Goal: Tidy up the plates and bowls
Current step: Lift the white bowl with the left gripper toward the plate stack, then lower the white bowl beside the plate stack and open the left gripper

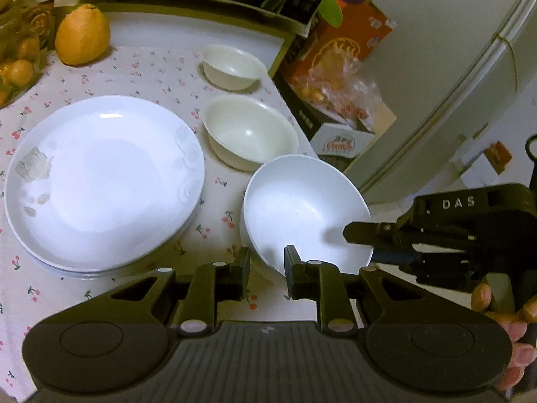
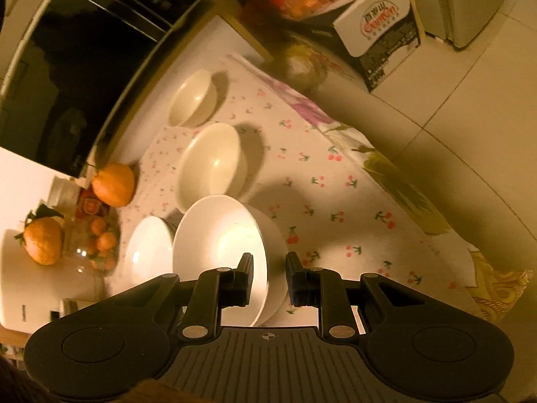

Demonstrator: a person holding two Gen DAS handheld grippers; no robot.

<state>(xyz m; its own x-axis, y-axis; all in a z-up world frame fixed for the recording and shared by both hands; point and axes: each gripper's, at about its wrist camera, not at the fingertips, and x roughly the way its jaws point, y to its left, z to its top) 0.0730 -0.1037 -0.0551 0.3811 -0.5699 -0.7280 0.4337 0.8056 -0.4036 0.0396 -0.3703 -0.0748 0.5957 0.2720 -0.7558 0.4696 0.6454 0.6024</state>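
You see a glossy white round plate with faint grey motifs, cream ceramic bowls, a cherry-print white tablecloth, and black tools.

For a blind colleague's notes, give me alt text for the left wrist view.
Two black grippers, left gripper and right gripper, grip a tilted white ceramic bowl by its rim above a cherry-print tablecloth, beside stacked white plates and two cream bowls.
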